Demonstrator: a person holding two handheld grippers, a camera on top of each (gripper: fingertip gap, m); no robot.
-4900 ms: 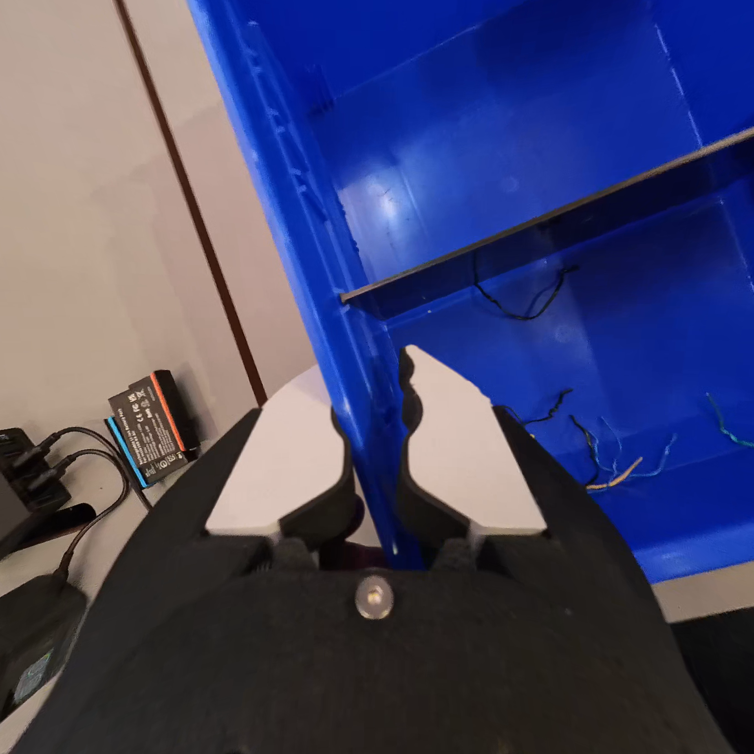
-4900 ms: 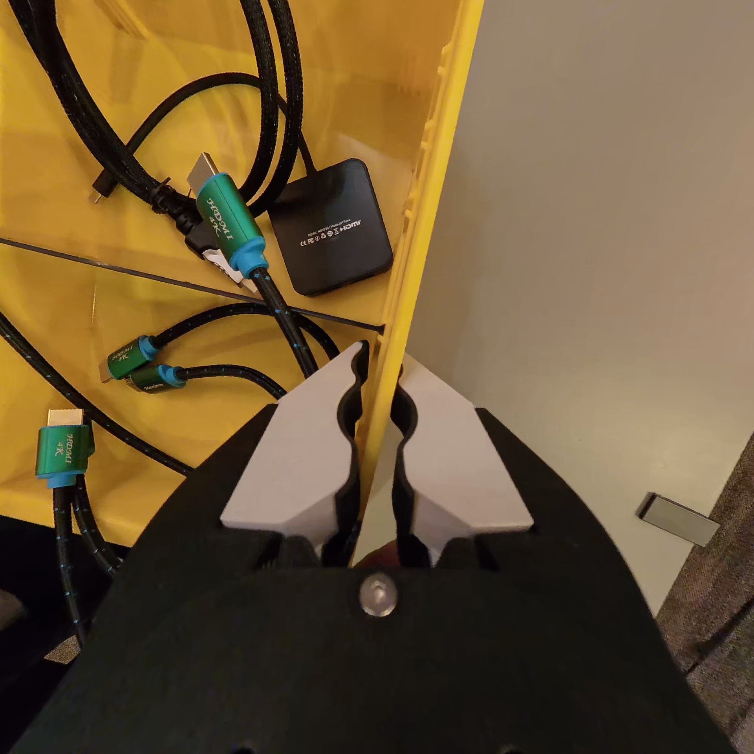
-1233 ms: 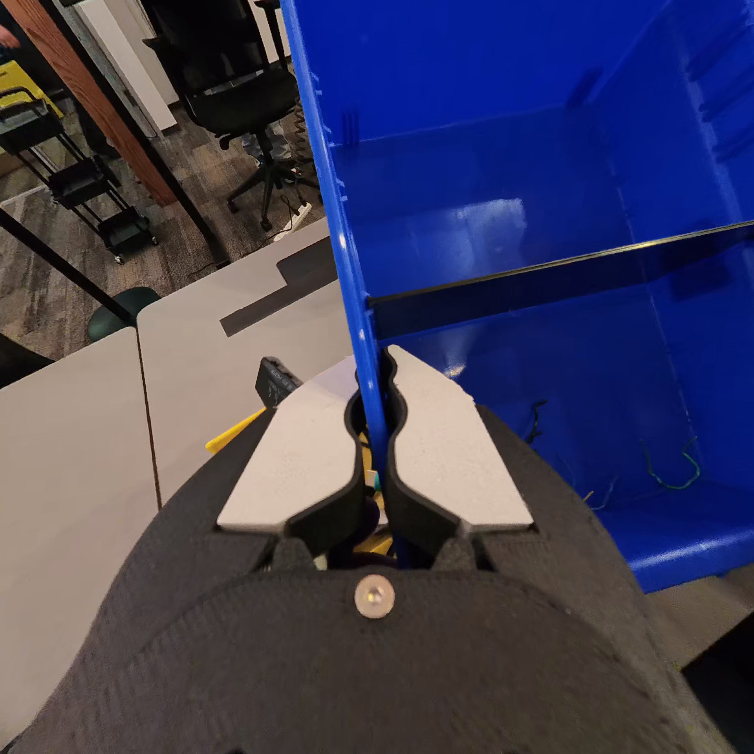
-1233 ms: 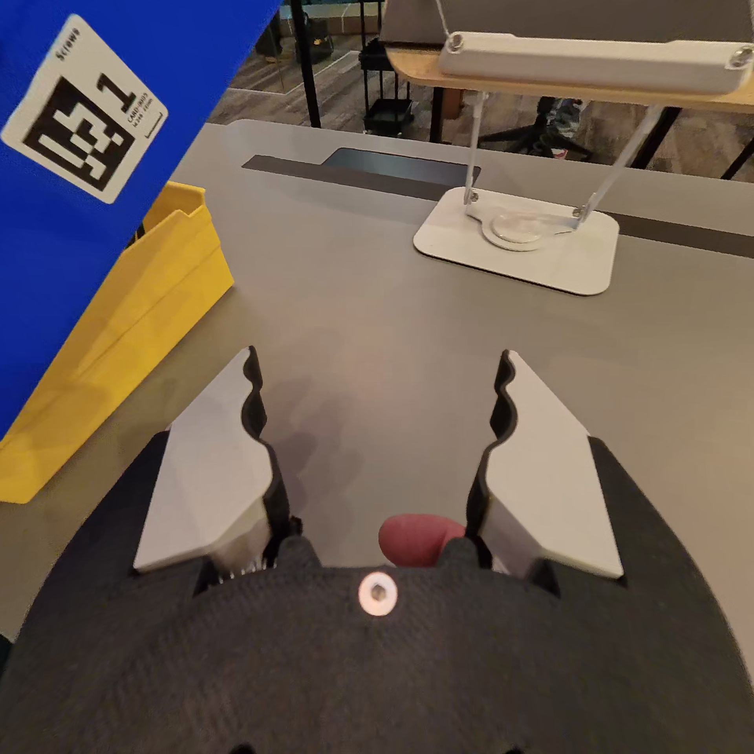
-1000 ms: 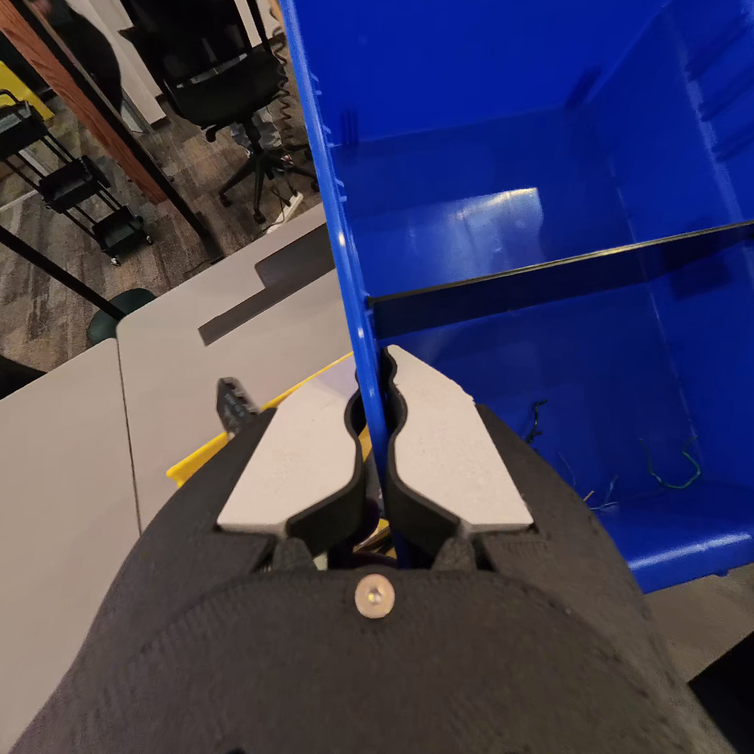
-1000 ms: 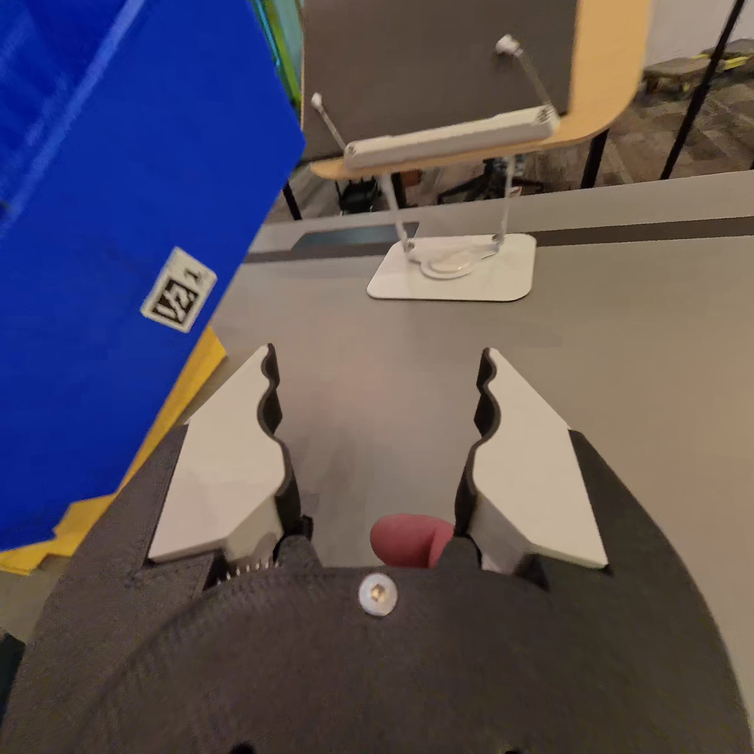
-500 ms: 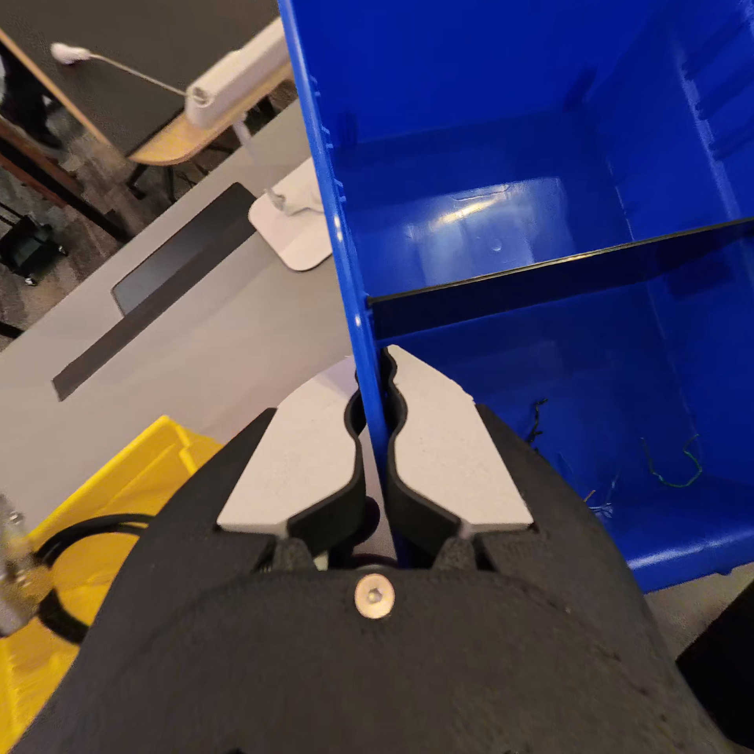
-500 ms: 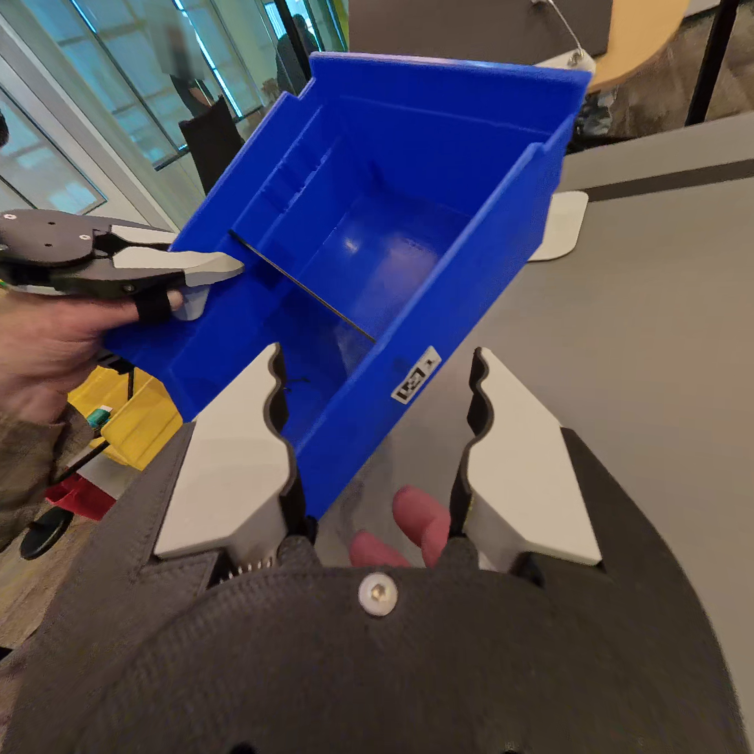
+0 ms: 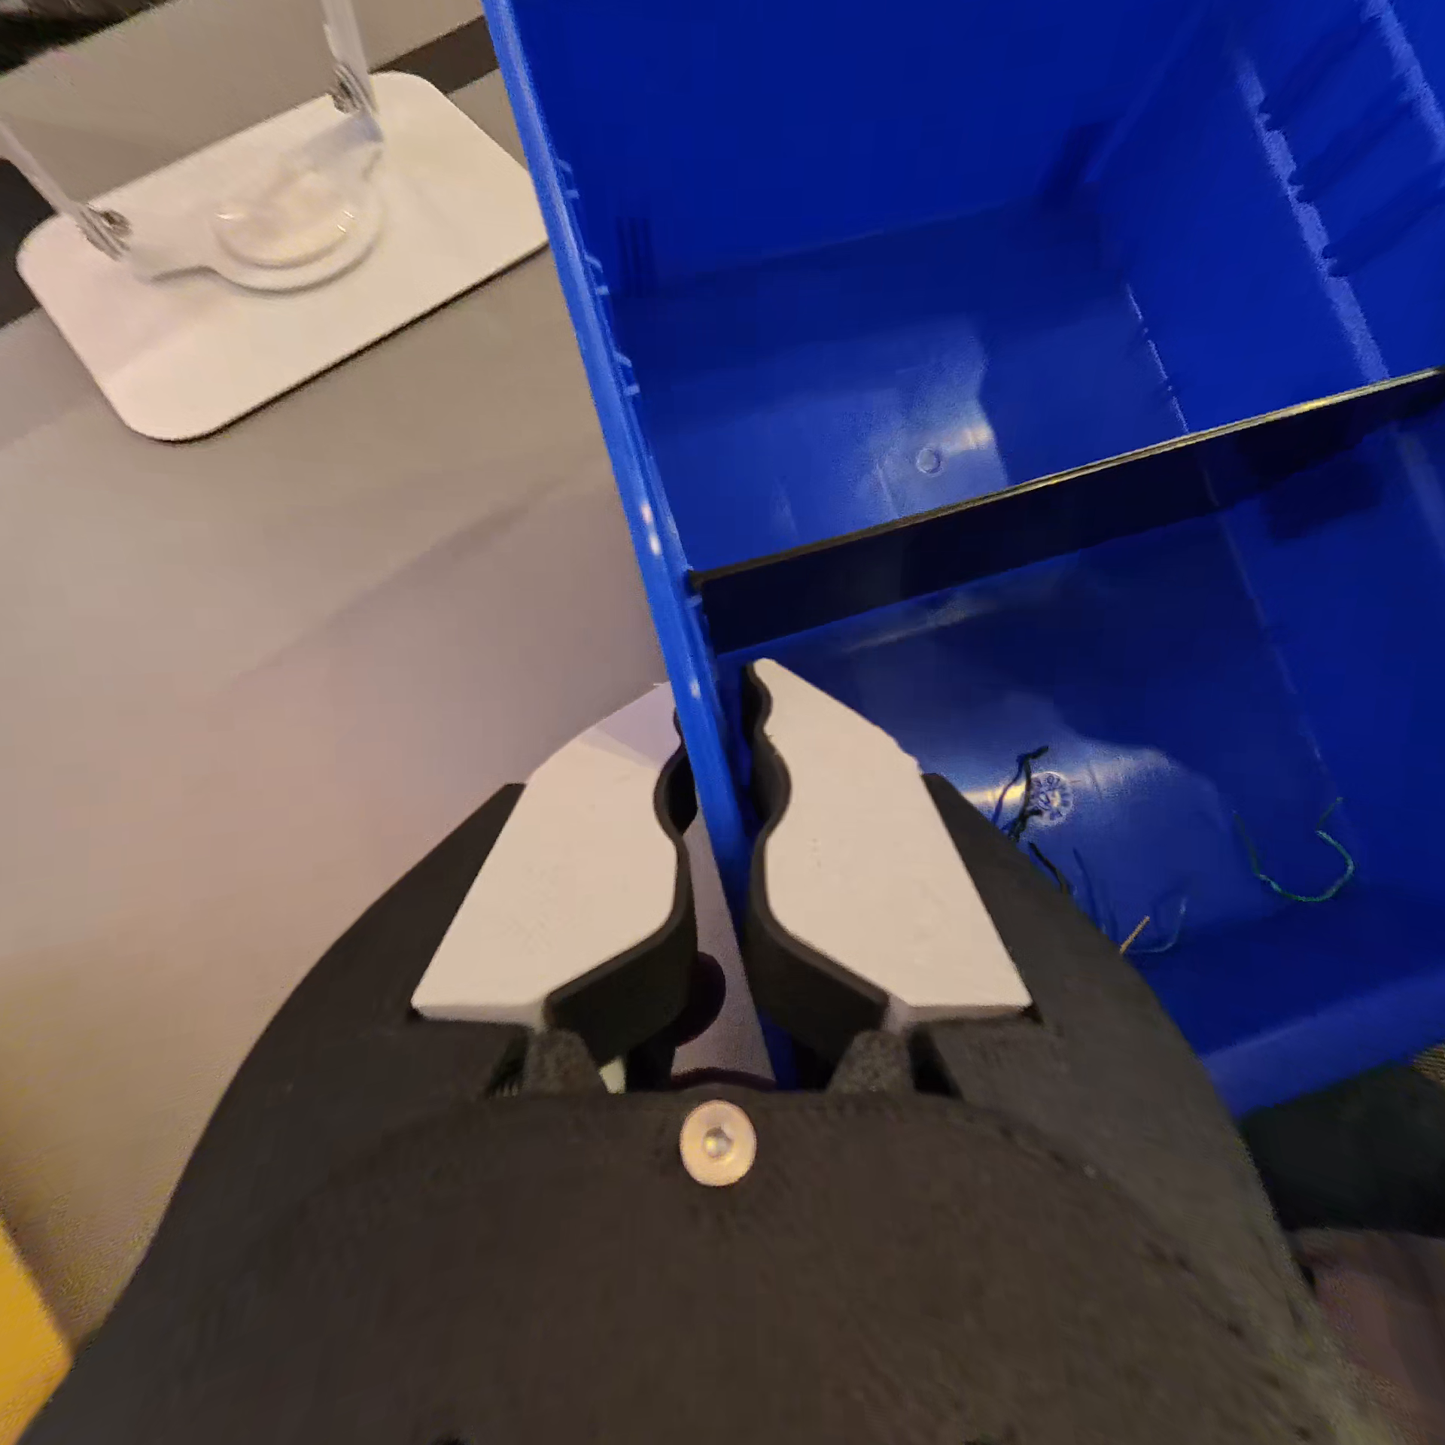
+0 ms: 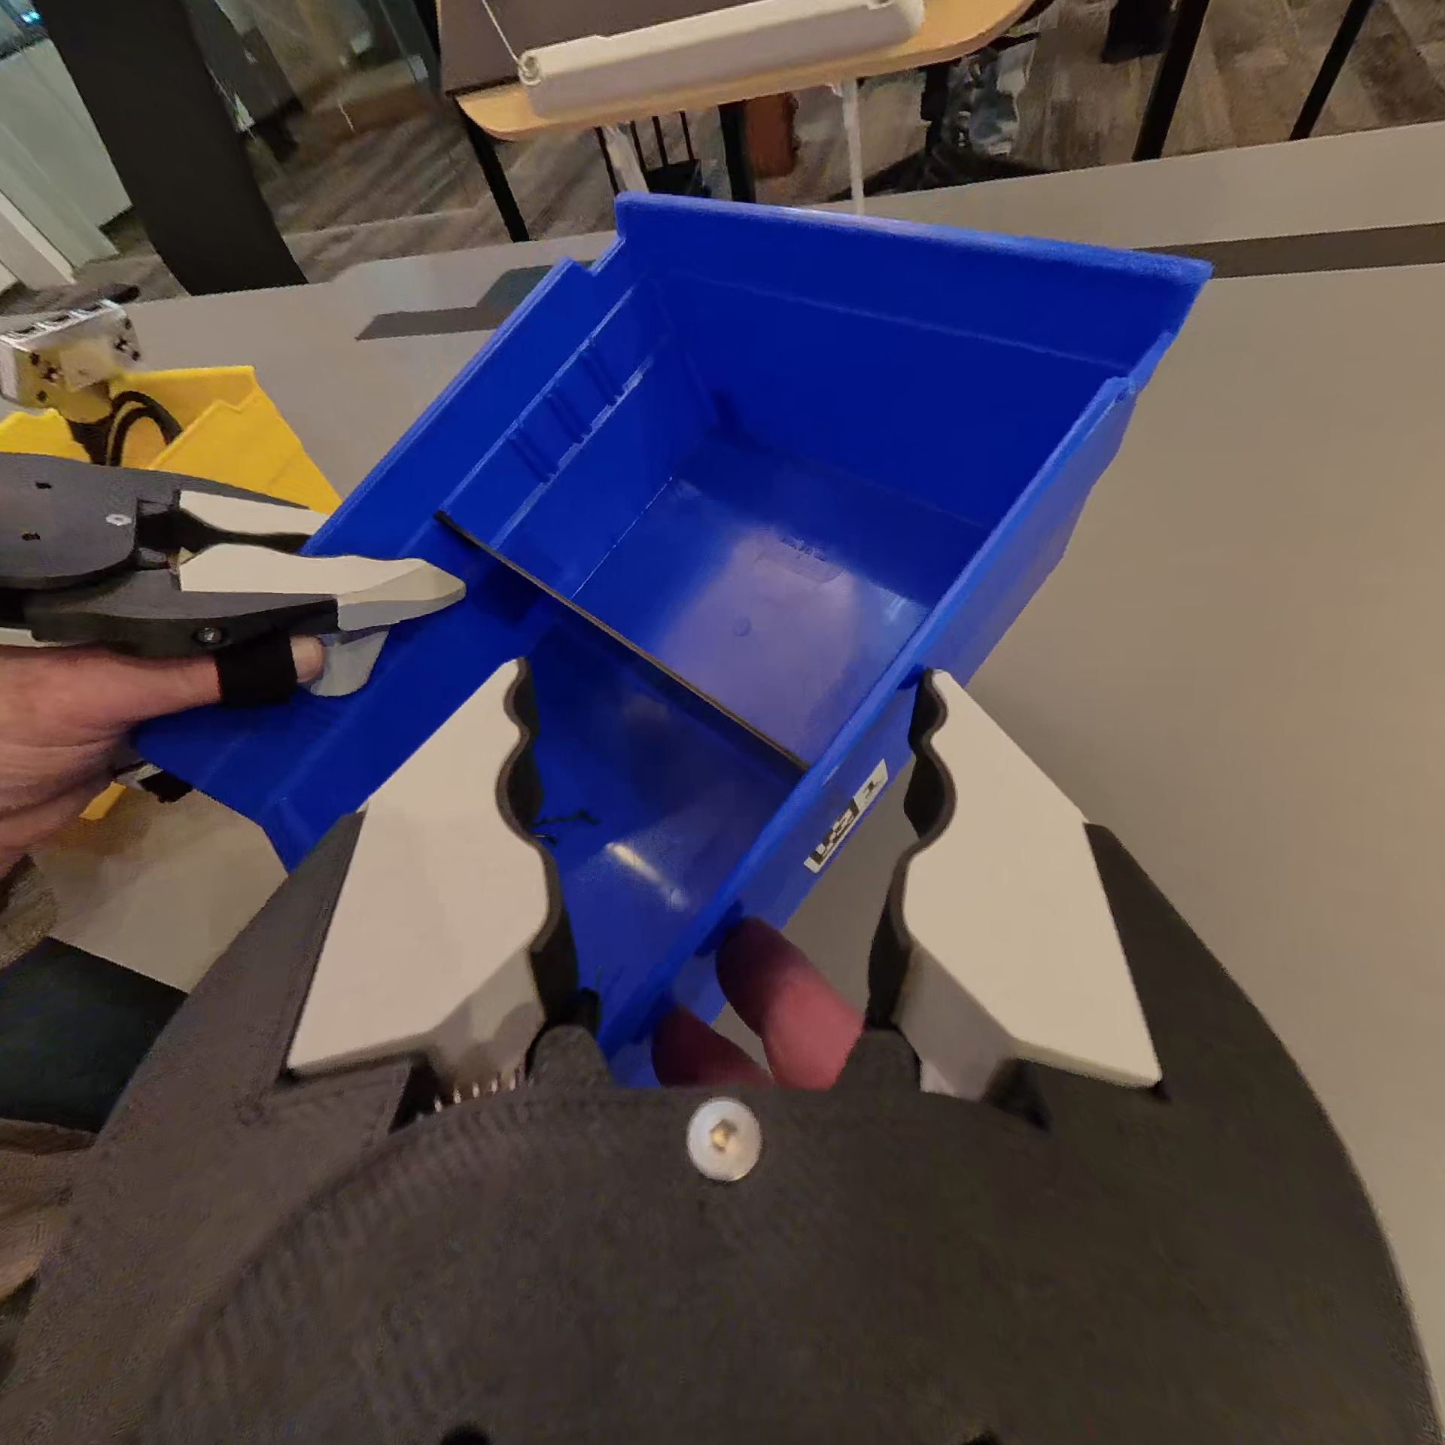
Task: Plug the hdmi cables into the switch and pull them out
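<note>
My left gripper (image 9: 715,688) is shut on the left side wall of a blue bin (image 9: 938,391) and holds it tilted above the grey table. The bin has a black divider (image 9: 1095,508) and a few wire scraps (image 9: 1298,876) on its floor. In the right wrist view my right gripper (image 10: 723,684) is open, with its fingers on either side of the blue bin's (image 10: 782,547) right wall. The left gripper (image 10: 414,625) shows at the left. Black cables (image 10: 133,422) lie in a yellow bin (image 10: 234,446). No switch is clearly visible.
A white lamp base (image 9: 258,258) stands on the grey table (image 10: 1251,547) beyond the blue bin, and the lamp head (image 10: 704,55) hangs above. A small silvery block (image 10: 62,344) sits over the yellow bin. Chairs and another desk lie beyond the table.
My right gripper let go of the yellow bin, opened, and moved in to straddle the blue bin's right wall. My left gripper stays shut on the bin, which has swung over the table.
</note>
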